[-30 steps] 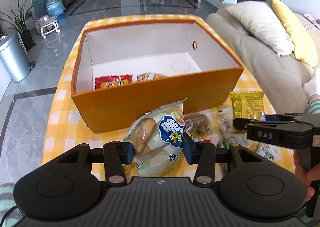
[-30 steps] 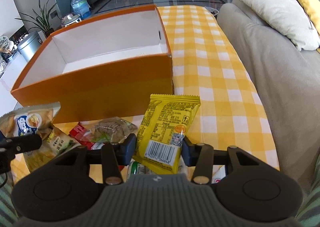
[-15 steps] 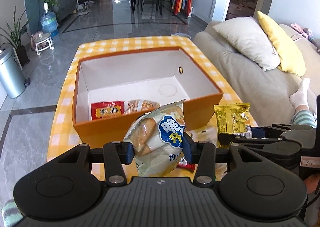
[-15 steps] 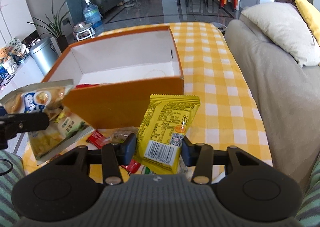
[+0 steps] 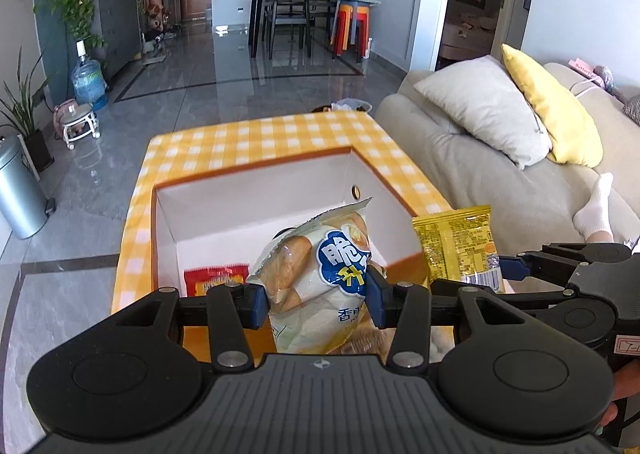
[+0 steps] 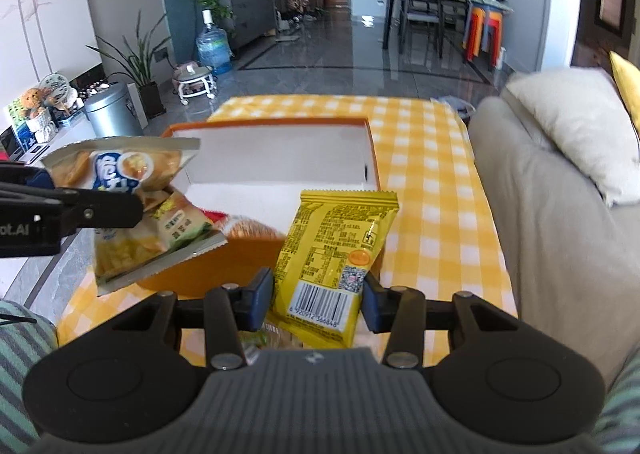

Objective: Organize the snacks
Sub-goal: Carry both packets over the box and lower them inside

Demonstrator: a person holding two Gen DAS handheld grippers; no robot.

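My left gripper is shut on a white-and-blue bag of crackers, held in the air over the near wall of the orange box. The bag also shows in the right wrist view. My right gripper is shut on a yellow snack packet, held above the box's near right corner; the packet also shows in the left wrist view. A red packet lies inside the box on its white floor. Another packet lies inside beside it.
The box stands on a table with a yellow checked cloth. A grey sofa with a white pillow and a yellow pillow lies to the right. A metal bin stands on the floor at left.
Both grippers have risen and moved forward with their packets, from low in front of the box to above its near wall. The loose snacks on the cloth have dropped out of view.
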